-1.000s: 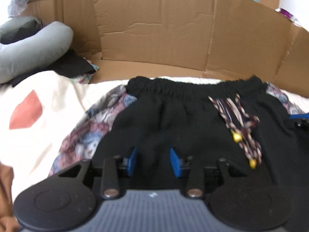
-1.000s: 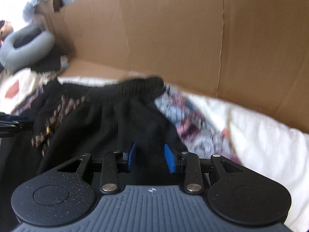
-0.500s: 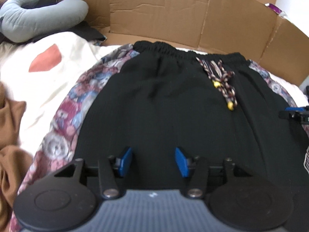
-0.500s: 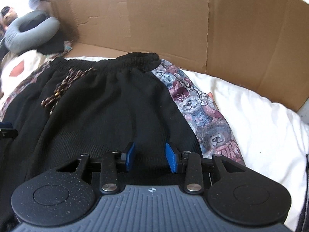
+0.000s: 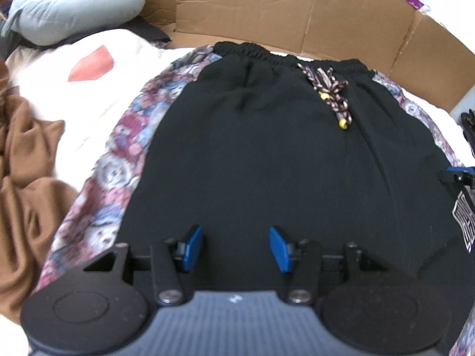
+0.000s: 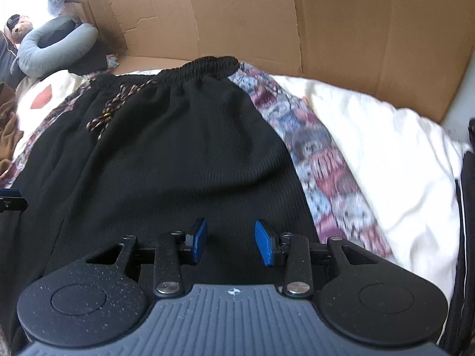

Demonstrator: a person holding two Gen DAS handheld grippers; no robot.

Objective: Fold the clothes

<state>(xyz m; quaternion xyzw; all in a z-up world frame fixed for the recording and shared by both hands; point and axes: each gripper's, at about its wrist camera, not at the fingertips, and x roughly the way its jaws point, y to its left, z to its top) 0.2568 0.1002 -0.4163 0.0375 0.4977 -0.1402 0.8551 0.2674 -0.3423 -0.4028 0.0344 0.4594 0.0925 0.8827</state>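
A pair of black trousers (image 5: 267, 154) is seen spread flat on a white sheet (image 6: 386, 154), its elastic waistband (image 5: 285, 56) lying close to the foot of a cardboard wall (image 5: 341, 20). Panels of bear-patterned fabric (image 5: 118, 160) are shown along both side seams of the trousers. A braided drawstring (image 5: 329, 89) with yellow beads is laid on the black cloth just below the waistband.

The left gripper (image 5: 236, 249) is held above the black fabric, well below the waistband; its jaws have just been opening and now stand apart, with only cloth seen beneath them and nothing pressed between the blue pads (image 5: 193, 247). The right gripper (image 6: 230, 241) is held over the trousers near the patterned panel (image 6: 320, 163) on the other side, its jaws parted and nothing clamped between them.

Beyond the patterned panel, away from the trousers, a brown garment (image 5: 26, 178) is crumpled on the sheet. A grey neck pillow (image 5: 74, 9) is seen further off, near the far end of the cardboard wall. A red patch (image 5: 92, 65) is printed on the pale cloth between pillow and trousers.
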